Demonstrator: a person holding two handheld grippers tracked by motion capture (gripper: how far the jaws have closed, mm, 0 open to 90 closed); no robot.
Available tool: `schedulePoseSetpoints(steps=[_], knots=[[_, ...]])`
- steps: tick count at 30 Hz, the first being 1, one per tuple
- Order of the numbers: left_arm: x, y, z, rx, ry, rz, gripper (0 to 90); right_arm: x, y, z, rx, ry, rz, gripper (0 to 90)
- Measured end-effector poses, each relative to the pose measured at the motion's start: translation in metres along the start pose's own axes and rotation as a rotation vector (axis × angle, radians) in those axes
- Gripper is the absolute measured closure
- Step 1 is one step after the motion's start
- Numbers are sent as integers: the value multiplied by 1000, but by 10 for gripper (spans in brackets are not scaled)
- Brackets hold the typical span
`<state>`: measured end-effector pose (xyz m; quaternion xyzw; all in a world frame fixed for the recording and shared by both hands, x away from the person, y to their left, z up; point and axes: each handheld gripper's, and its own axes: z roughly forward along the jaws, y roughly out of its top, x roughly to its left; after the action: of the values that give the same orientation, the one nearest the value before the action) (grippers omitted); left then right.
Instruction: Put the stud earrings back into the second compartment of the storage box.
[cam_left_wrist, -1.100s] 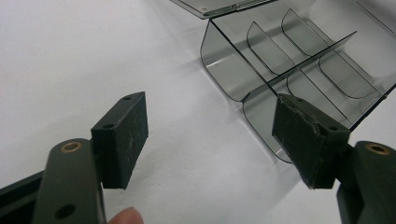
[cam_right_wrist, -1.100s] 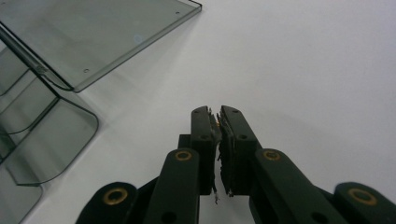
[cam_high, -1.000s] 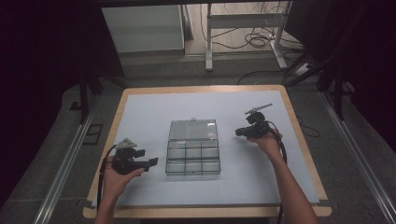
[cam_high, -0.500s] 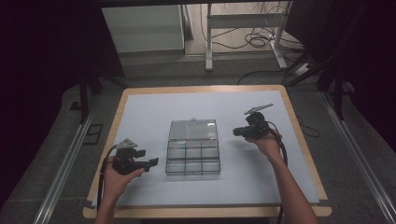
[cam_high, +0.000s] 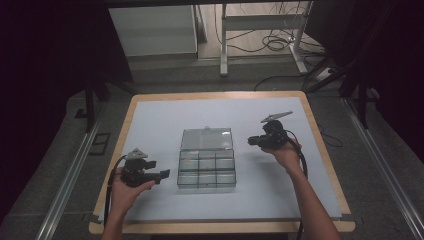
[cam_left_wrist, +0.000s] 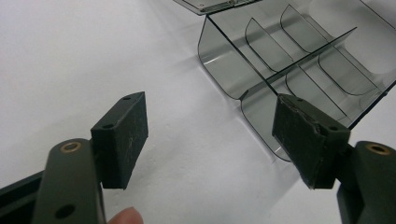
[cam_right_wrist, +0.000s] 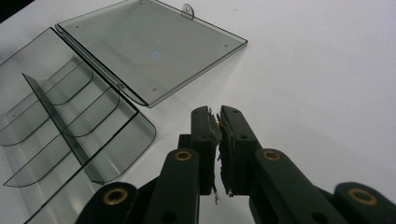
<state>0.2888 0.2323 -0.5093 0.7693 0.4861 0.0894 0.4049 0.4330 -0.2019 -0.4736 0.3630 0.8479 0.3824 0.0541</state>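
Divided clear box (cam_high: 207, 164) lay open and empty on the desk (cam_high: 150, 125); left tool (cam_high: 162, 175) gaped wide beside it, right tool (cam_high: 251, 141) was pinched closed on nothing, closing undone.

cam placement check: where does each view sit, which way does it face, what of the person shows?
High view: above the person's side, facing forward and down on the table; forearms, both hands, left gripper, right gripper.
Left gripper view: on the left gripper, open fingers toward the clear compartment box; a fingertip shows.
Right gripper view: on the right gripper, shut, facing the box's open lid.
All share the box.
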Motion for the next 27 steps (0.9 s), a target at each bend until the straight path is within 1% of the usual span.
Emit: schedulePoseSetpoints(steps=[8, 17, 19, 27], knots=[[0, 0, 0, 3, -2, 1, 272, 5, 1, -2, -9, 9, -3, 830], [-1, 0, 1, 5, -3, 1, 271, 11, 4, -2, -17, 21, -25, 830], [-1, 0, 1, 6, -4, 2, 271, 13, 4, -2, -19, 24, -23, 830], [-1, 0, 1, 6, -4, 1, 271, 14, 5, 0, -17, 31, -28, 830]])
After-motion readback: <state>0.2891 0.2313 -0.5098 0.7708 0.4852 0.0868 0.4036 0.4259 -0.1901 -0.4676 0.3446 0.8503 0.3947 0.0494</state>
